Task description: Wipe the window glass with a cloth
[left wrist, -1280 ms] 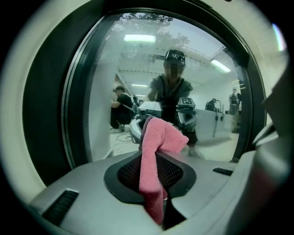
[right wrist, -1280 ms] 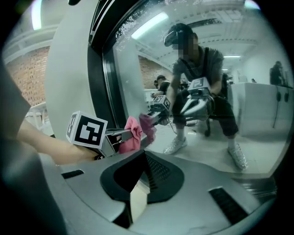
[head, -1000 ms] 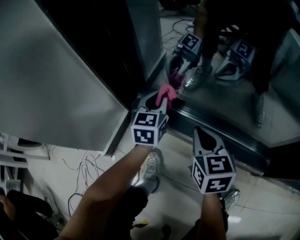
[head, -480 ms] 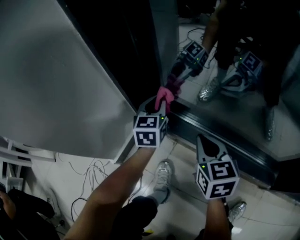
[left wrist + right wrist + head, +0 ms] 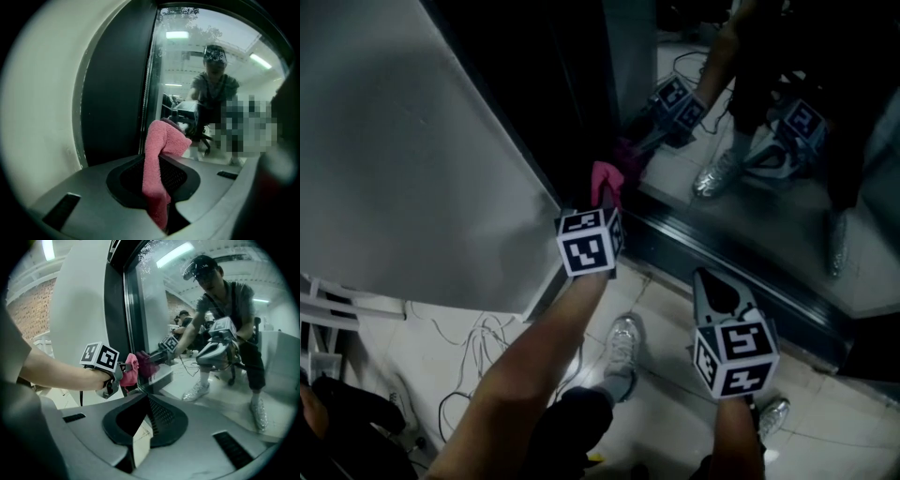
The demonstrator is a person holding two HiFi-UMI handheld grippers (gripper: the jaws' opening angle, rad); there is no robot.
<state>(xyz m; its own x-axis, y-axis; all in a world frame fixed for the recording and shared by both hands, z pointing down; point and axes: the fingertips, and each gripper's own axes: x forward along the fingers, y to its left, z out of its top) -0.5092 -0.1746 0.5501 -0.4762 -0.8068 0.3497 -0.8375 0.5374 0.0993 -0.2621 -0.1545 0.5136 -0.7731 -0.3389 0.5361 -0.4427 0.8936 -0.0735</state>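
The pink cloth (image 5: 607, 178) sits low on the window glass (image 5: 769, 220), close to the corner where the dark upright of the frame (image 5: 581, 112) meets the bottom rail. In the right gripper view the cloth (image 5: 130, 367) meets its own reflection, so it seems to be touching the pane.

The left tongs (image 5: 604, 194) are pinching it. A bunched end sticks out past the tips as a soft pad, and the rest of the cloth (image 5: 161, 154) runs back between the jaws. Held this way, the fabric should reach the glass before the hard tips do. The left arm reaches forward and down, which suits working along the lower edge.

The right tongs (image 5: 713, 284) hang back above the tiled floor (image 5: 661, 389), well apart from the pane. Their tips are pressed together with nothing between them. They look parked, clear of the wiping arm. A pale panel (image 5: 394, 141) fills the left side beyond the frame.
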